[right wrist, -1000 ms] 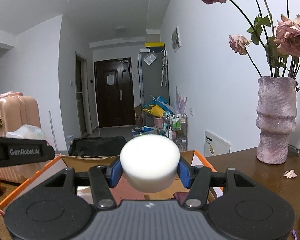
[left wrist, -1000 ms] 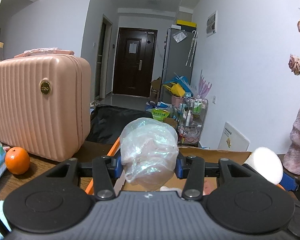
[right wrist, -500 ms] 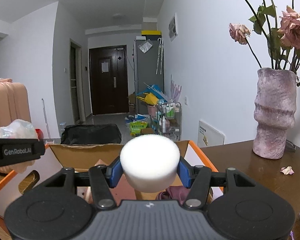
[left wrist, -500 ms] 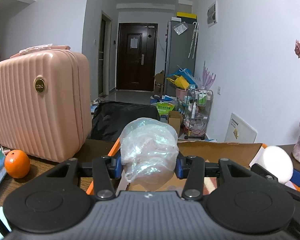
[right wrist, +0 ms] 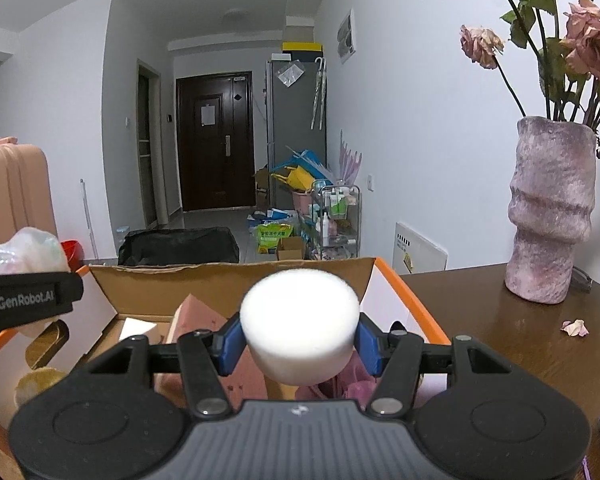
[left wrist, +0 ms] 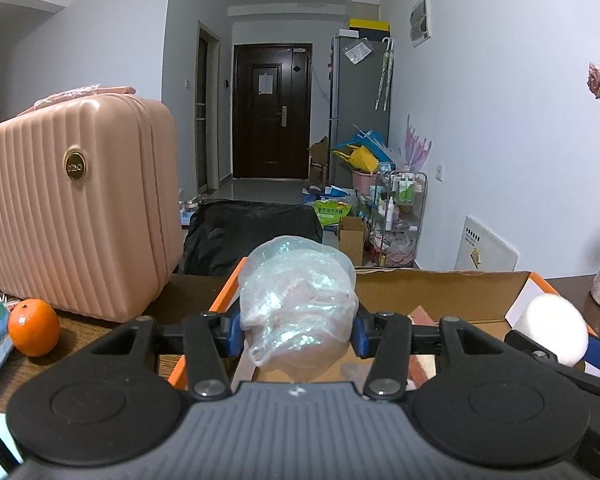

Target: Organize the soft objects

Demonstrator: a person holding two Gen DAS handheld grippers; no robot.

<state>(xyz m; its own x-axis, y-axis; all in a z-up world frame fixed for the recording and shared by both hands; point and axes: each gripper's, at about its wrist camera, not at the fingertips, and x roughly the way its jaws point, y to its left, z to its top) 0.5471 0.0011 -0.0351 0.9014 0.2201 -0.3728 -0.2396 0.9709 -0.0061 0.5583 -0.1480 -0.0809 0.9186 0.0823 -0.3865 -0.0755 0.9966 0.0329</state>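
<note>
Pinching a plastic-wrapped soft bundle (left wrist: 298, 304) in our left gripper (left wrist: 298, 334) jaws and a white foam puff (right wrist: 299, 326) in our right gripper (right wrist: 299, 340), we hold both mid-frame above the cardboard box (right wrist: 228, 280).

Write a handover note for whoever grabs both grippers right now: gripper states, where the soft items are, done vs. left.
Left gripper: shut on a crinkled clear plastic bag of pale soft stuff, held over the near left part of the orange-edged cardboard box.
Right gripper: shut on a round white foam puck, held above the box's middle.
Done: pink foam block, a white piece and purple cloth already lie in the box.
Left: release both items into the box.
</note>
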